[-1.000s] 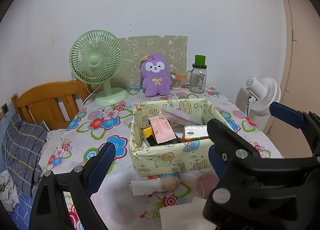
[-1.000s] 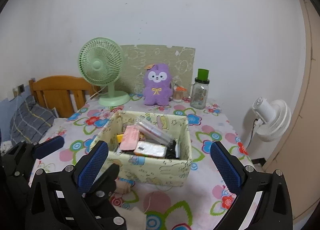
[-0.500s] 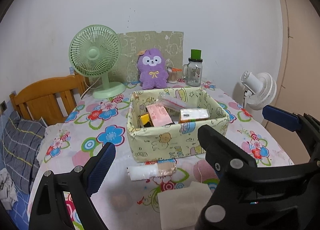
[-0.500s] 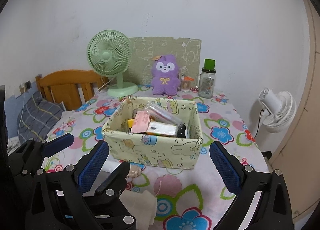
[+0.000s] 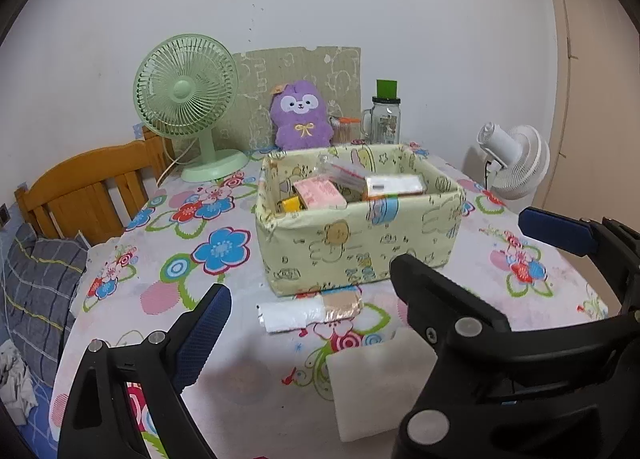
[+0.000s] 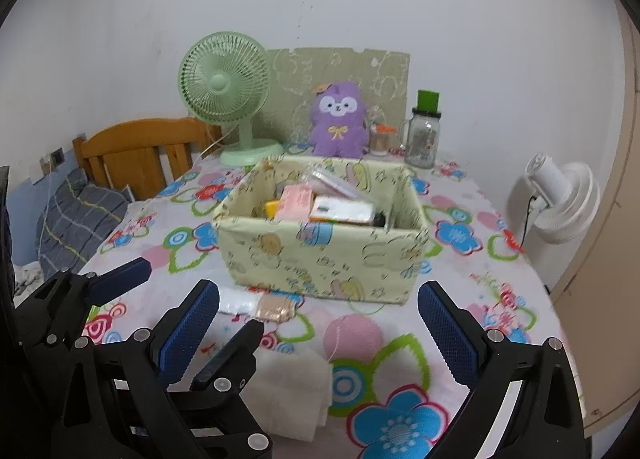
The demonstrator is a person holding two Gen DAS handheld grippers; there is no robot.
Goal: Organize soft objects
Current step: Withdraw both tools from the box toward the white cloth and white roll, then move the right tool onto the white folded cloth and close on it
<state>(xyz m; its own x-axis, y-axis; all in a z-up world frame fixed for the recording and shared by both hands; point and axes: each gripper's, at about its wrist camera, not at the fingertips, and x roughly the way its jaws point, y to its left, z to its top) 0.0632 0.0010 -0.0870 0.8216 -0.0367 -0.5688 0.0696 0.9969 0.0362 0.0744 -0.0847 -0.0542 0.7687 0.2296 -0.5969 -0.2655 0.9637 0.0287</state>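
A pale yellow fabric box (image 5: 360, 247) (image 6: 320, 259) with several packets inside sits mid-table. In front of it lies a rolled white and tan cloth (image 5: 310, 309) (image 6: 260, 305). Nearer me lies a folded white cloth (image 5: 376, 383) (image 6: 292, 391). A purple plush toy (image 5: 301, 121) (image 6: 339, 119) stands at the back. My left gripper (image 5: 304, 339) is open and empty, above the near table edge. My right gripper (image 6: 320, 327) is open and empty, above the folded cloth. Each gripper shows in the other's view.
A green desk fan (image 5: 188, 99) and a glass jar with green lid (image 5: 386, 115) stand at the back by the wall. A white fan (image 5: 514, 163) stands off the table's right. A wooden headboard (image 5: 88, 195) and grey pillow (image 5: 36, 287) are left.
Both grippers have pulled back and lower; the box and cloths sit farther ahead, and the folded white cloth has come into view. Both grippers stay open.
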